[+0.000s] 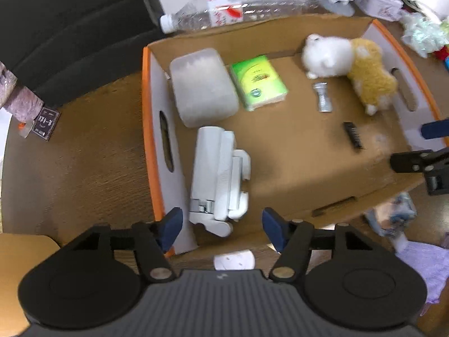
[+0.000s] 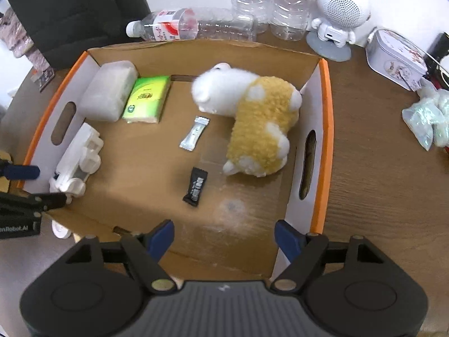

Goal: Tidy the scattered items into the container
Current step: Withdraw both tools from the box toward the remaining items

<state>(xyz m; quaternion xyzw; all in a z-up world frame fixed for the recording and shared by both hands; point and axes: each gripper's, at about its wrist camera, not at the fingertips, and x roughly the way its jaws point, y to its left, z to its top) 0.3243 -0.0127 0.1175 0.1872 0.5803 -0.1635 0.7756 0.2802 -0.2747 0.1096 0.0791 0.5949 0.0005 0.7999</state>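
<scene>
An open cardboard box with orange rims sits on the wooden table. Inside lie a white folded gadget, a frosted plastic case, a green tissue pack, a yellow and white plush toy, a silver sachet and a black sachet. My left gripper hangs open above the box's near left corner, empty. My right gripper is open over the near right part, also empty.
Clear water bottles lie and stand behind the box. A white robot-shaped speaker, a tin and crinkly bags are at the right. A dark chair stands at the far left. A purple cloth lies near the front right.
</scene>
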